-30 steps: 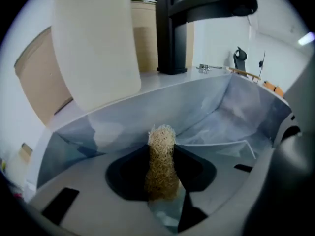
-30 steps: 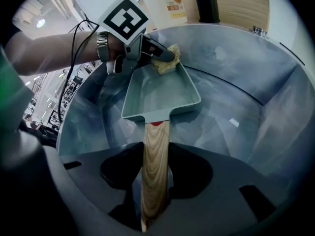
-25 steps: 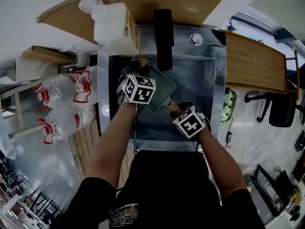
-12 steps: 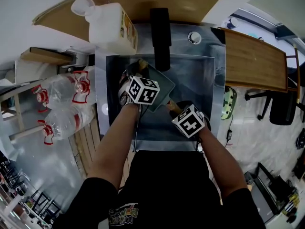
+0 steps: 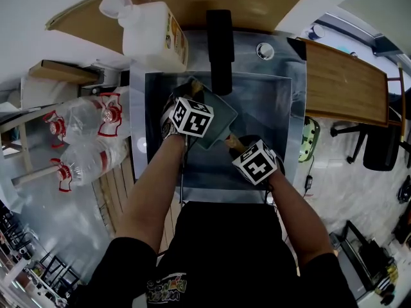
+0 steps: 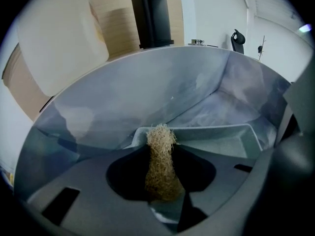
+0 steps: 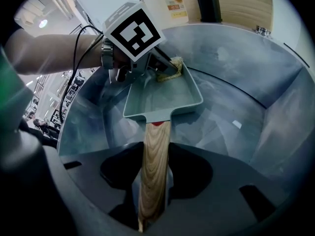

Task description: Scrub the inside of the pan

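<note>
Right claw (image 7: 153, 183) tight on wooden handle (image 7: 156, 144) of rectangular grey-green pan (image 7: 165, 96); left claw (image 6: 160, 183) tight on scrubber (image 6: 160, 154).

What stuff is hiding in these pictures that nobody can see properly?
- Head view: the left gripper and its marker cube cover much of the pan's inside.
- Left gripper view: the scrubber hides where its own tip meets the pan.
- Head view: the print on the jug is too small to read.
</note>
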Tool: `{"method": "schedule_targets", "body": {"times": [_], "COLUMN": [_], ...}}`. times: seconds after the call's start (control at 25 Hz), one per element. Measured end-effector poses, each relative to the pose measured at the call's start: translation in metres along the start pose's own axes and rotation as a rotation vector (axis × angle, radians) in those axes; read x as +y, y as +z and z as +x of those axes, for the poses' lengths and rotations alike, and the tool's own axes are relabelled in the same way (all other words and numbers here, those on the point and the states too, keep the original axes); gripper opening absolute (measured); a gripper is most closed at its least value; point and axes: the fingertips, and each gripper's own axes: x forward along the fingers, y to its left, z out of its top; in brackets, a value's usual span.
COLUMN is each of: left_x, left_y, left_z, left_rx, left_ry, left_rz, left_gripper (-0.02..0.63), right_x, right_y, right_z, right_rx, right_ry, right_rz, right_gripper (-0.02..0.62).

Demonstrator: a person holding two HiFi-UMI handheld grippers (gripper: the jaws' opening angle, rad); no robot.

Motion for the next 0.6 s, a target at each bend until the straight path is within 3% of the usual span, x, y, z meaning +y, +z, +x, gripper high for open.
{"method": "schedule_targets", "body": {"times": [0.2, 0.6], "left_x": [-0.02, -0.068], "left_y": [-0.001, -0.001], "left_z": [-0.003, -0.011], "left_rx": [0.0, 0.022], "left_ry": [-0.105, -0.272], "left_rz": [-0.051, -0.039], "left_gripper": [0.141, 0.143], "right_x": [0.0, -0.001], "right_y": [0.0, 0.001], "right_z": [0.0, 0.0], "right_rx": [-0.002, -0.004], "right_ry": [-0.001, -0.006], "right_rz": [-0.001, -0.003], "right_gripper": [0.163, 0.163]}}
